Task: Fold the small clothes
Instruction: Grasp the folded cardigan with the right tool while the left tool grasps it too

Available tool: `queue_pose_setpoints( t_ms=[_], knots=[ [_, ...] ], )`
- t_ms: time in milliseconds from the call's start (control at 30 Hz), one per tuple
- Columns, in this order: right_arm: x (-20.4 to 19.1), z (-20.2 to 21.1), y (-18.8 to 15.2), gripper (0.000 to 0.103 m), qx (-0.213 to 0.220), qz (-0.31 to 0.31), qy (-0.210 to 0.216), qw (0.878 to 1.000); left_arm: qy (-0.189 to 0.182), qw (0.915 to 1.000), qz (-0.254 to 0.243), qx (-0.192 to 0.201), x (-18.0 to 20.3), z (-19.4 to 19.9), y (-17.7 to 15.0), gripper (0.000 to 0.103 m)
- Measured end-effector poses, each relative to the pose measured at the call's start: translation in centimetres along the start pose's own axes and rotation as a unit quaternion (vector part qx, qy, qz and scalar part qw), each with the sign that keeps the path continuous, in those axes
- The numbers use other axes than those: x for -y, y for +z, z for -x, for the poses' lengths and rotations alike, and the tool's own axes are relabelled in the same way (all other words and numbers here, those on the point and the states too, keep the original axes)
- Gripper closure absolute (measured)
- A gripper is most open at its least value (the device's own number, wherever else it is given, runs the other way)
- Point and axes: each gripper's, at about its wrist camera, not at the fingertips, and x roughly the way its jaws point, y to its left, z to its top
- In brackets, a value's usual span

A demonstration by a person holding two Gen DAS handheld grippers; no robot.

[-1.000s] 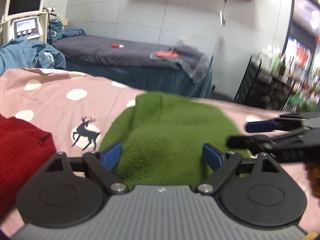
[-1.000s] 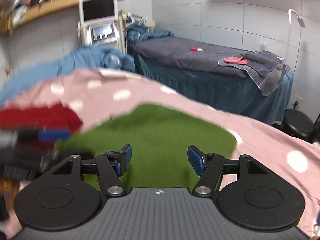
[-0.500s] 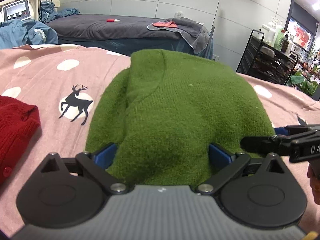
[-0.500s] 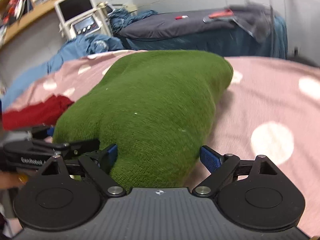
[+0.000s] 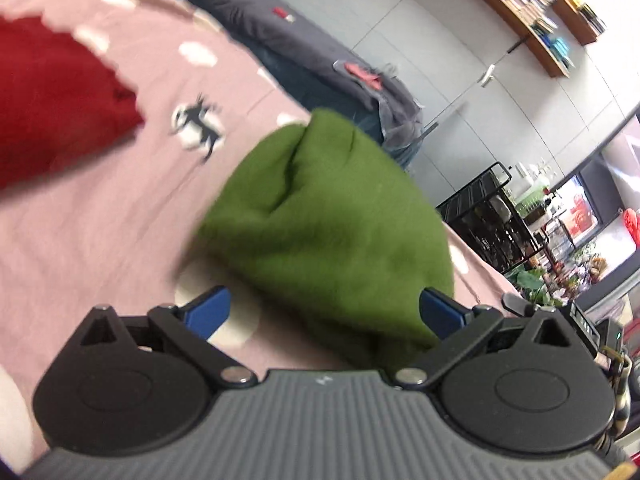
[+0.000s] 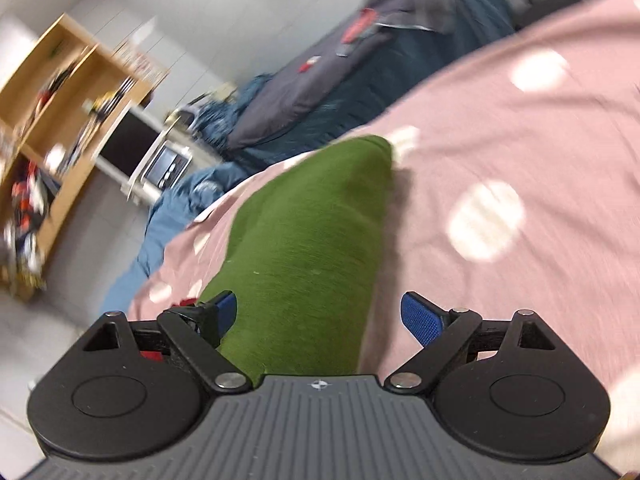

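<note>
i see both hand-held grippers wide open, left hand-held gripper (image 5: 324,310) and right hand-held gripper (image 6: 318,312), holding nothing; the folded green sweater (image 5: 320,216) lies between them on the pink spotted bedsheet (image 5: 100,208).

No legible text in either view. Partial white letters, possibly "DA", on a black device (image 5: 585,325) at right edge of left wrist view; too blurred to confirm. Small crosshair mark on grey housing (image 6: 319,385) at lower centre of right wrist view. Bright signage on storefront screens (image 5: 580,212) at right, motion-smeared, unreadable.
</note>
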Motion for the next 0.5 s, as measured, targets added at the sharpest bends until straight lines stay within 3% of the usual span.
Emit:
queue_pose_setpoints(
  t_ms=[67,133,200,300,500],
  knots=[
    [0.9,0.1,-0.8,0.0,-0.01,-0.032,0.011,0.999,-0.013,0.9979,0.062,-0.008,-1.4,-0.9,-0.6,0.0],
    [1.7,0.0,-1.3,0.0,-0.021,-0.068,0.022,0.997,-0.037,0.9905,0.132,0.001,-2.8,-2.0,-1.0,0.0],
    [2.2,-0.2,-1.6,0.0,-0.023,-0.105,0.035,0.994,-0.049,0.9845,0.168,0.002,-3.6,-3.3,-0.8,0.0],
    [3.1,-0.6,-1.5,0.0,-0.027,-0.149,0.051,0.987,-0.046,0.9851,0.166,0.009,-3.7,-5.5,-0.1,0.0],
    [3.5,-3.0,-1.0,0.0,-0.057,-0.142,0.038,0.988,-0.036,0.9883,0.147,0.018,-3.4,-8.3,1.0,0.0]
  ],
)
